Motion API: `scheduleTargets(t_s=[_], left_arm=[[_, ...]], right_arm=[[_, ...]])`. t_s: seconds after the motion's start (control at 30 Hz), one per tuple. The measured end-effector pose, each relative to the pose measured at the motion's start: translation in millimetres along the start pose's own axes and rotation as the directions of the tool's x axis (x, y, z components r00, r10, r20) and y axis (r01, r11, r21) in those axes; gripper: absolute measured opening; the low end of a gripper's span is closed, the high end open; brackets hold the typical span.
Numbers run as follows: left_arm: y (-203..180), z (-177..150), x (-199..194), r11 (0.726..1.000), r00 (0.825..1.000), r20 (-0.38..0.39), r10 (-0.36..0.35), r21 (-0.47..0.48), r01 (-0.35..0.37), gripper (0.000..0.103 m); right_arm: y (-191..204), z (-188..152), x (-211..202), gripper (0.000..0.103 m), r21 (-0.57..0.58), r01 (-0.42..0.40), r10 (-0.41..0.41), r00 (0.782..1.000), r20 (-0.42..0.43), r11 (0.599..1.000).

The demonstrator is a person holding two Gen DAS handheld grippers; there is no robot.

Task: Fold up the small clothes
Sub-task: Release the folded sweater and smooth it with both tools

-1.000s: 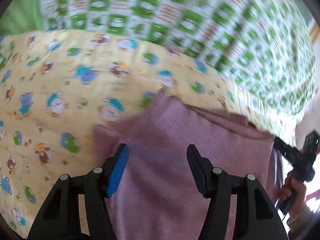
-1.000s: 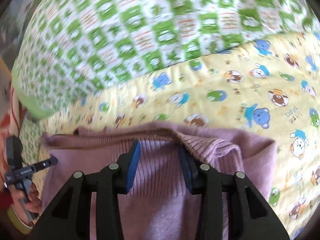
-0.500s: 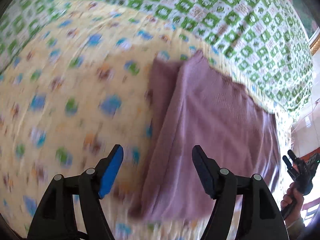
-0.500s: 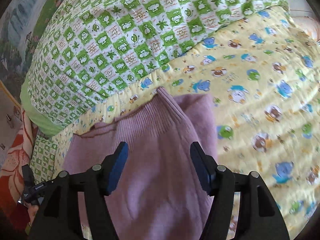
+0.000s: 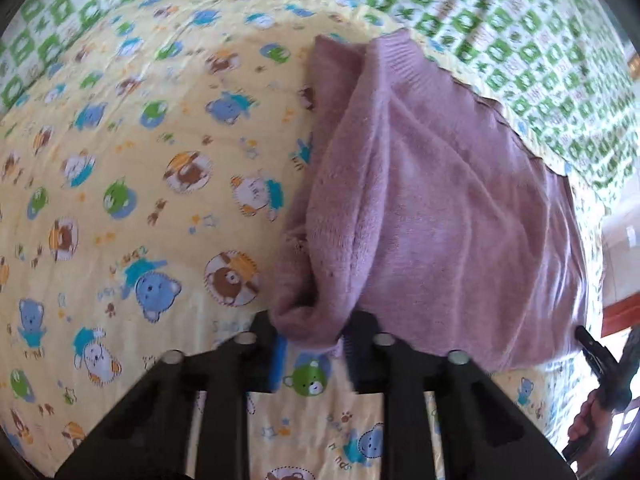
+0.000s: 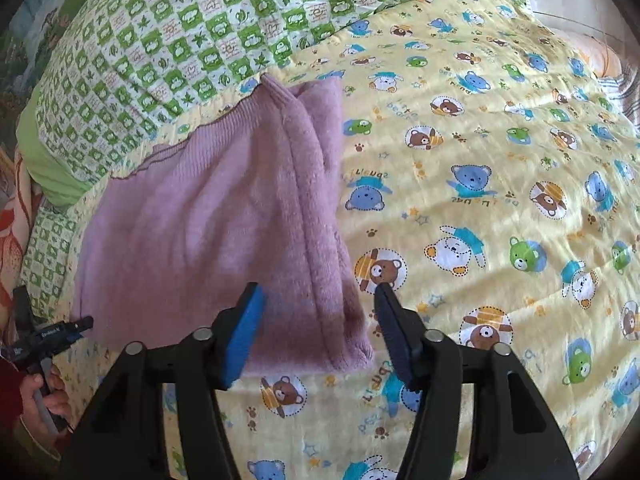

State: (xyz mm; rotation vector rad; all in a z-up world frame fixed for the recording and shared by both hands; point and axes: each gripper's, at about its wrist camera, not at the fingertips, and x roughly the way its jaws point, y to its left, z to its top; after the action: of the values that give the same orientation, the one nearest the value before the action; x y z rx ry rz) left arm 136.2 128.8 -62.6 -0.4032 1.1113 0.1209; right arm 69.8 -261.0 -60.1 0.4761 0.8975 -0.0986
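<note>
A mauve knitted sweater (image 5: 440,200) lies folded lengthwise on a yellow bear-print blanket (image 5: 120,200). My left gripper (image 5: 312,340) is shut on the sweater's near left corner, and the bunched cloth sits between its fingers. In the right wrist view the sweater (image 6: 208,220) lies left of centre. My right gripper (image 6: 318,320) is open and empty, its fingers either side of the sweater's near right corner and just above it.
A green-and-white checked quilt (image 6: 180,32) covers the far side of the bed. The yellow blanket (image 6: 500,200) stretches wide to the right. Each view shows the other hand-held gripper at its edge (image 5: 600,368) (image 6: 36,340).
Both grippers pulled back toward the sweater's near edge. The left one closed on the near left corner. The right one opened wider and now stands over the near right corner.
</note>
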Motion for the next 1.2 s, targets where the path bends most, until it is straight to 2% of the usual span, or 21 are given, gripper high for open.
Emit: scheduleTargets(t_s=[0.03,0.07,0.1,0.17,0.27,0.33,0.4,0.53,0.7,0.77,0.8,0.87,0.9,0.97,1.03,1.13,1.2], left_arm=[[-3,0,-3,1.0,1.0,0.006,-0.001,0.022,0.001,0.013],[-5,0,-7,0.999,1.0,0.011,-0.014,0.033,0.013,0.012],[-6,2,-11,0.999,0.999,0.014,-0.032,0.037,0.031,0.011],[-6,9,-29,0.995,0.996,0.028,-0.088,0.052,0.086,0.011],[-3,17,-53,0.982,0.983,0.049,-0.175,0.082,0.171,0.01],[1,18,-56,0.972,0.977,0.033,-0.212,0.109,0.207,0.01],[9,17,-45,0.972,0.979,-0.001,-0.205,0.114,0.204,0.01],[33,6,-18,0.975,0.974,-0.078,-0.215,0.039,0.218,0.011],[49,-7,-14,0.984,0.98,-0.091,-0.176,-0.015,0.176,0.014],[61,-10,-15,0.987,0.984,-0.089,-0.151,-0.065,0.146,0.014],[66,-9,-16,0.987,0.986,-0.089,-0.139,-0.09,0.131,0.011],[75,-10,-20,0.985,0.99,-0.078,-0.121,-0.131,0.11,0.011],[75,-11,-24,0.984,0.99,-0.074,-0.122,-0.141,0.11,0.013],[71,-13,-27,0.978,0.986,-0.085,-0.146,-0.164,0.131,0.027],[62,-16,-27,0.971,0.981,-0.093,-0.168,-0.188,0.148,0.056],[43,-20,-17,0.956,0.971,-0.119,-0.209,-0.233,0.177,0.071],[35,-21,-3,0.945,0.967,-0.133,-0.218,-0.274,0.175,0.071]], right_arm=[[0,-1,3,0.026,-0.002,-0.015,0.014,1.0,-0.02,1.0],[0,-2,6,0.009,-0.008,-0.024,0.023,0.999,-0.042,1.0],[2,-2,6,0.008,-0.018,-0.026,0.025,0.998,-0.052,0.999],[0,3,-3,0.007,0.0,-0.082,0.082,0.995,-0.053,0.997],[-16,21,-30,0.006,0.055,-0.146,0.147,0.989,-0.015,0.988],[-24,31,-43,0.006,0.061,-0.158,0.158,0.987,0.005,0.986],[-28,38,-47,0.006,0.043,-0.149,0.149,0.989,-0.002,0.988],[-33,33,-25,0.006,0.052,-0.135,0.139,0.988,-0.064,0.989],[-38,17,-6,0.006,0.071,-0.093,0.101,0.988,-0.12,0.993],[-37,14,-6,0.006,0.066,-0.08,0.088,0.988,-0.124,0.995],[-36,14,-7,0.006,0.068,-0.083,0.091,0.988,-0.123,0.994],[-36,17,-9,0.01,0.072,-0.067,0.076,0.99,-0.121,0.995],[-35,19,-12,0.017,0.07,-0.035,0.043,0.992,-0.119,0.997],[-33,21,-19,0.026,0.072,-0.014,0.02,0.995,-0.093,0.997],[-27,25,-29,0.027,0.066,-0.026,0.029,0.999,-0.045,0.997],[-13,30,-37,0.028,0.052,-0.055,0.055,0.998,-0.003,0.997],[-2,32,-36,0.028,0.048,-0.091,0.092,0.996,0.0,0.995]])
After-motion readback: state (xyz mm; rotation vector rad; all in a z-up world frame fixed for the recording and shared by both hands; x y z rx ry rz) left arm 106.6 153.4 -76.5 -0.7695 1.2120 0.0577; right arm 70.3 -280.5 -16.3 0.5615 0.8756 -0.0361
